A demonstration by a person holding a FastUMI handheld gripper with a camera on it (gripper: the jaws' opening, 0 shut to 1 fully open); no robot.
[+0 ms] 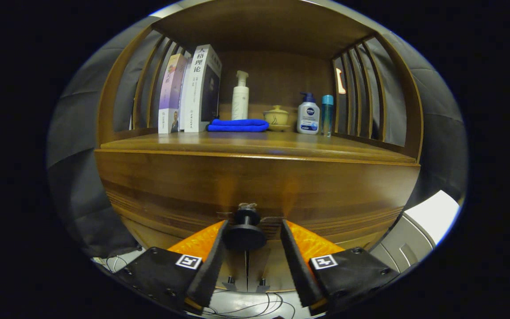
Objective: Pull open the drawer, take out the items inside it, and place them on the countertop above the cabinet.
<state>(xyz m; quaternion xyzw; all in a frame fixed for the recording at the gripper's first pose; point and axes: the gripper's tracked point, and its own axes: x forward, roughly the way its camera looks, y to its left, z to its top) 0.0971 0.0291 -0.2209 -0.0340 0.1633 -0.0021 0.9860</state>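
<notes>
And here we are right at the drawer front (184, 186), the claw (251, 248) lined up square on the dark round knob (245, 235). The knob sits between the two fingers (213, 261), touching or very nearly touching the one on the left of the view, while a clear gap shows between it and the other, so the claw is part open around the knob and has no real hold on it yet. The drawer looks flush with the cabinet, no gap showing along its top edge, so by my reading it is closed and nothing has come out of it; whatever lies inside is hidden. Above it runs the wooden counter (326, 148), and it is already carrying things at the back: a row of upright books (193, 93), a white pump bottle (240, 97), a folded blue cloth (238, 126) lying just in front of it, a small yellow lidded pot (276, 117), a second pump bottle with a blue label (308, 116) and a slim blue bottle (327, 114) beside that. The front strip of the counter is bare wood, a likely landing spot. So the job is barely begun: pinch the knob, pull, then unload, all to come.
</notes>
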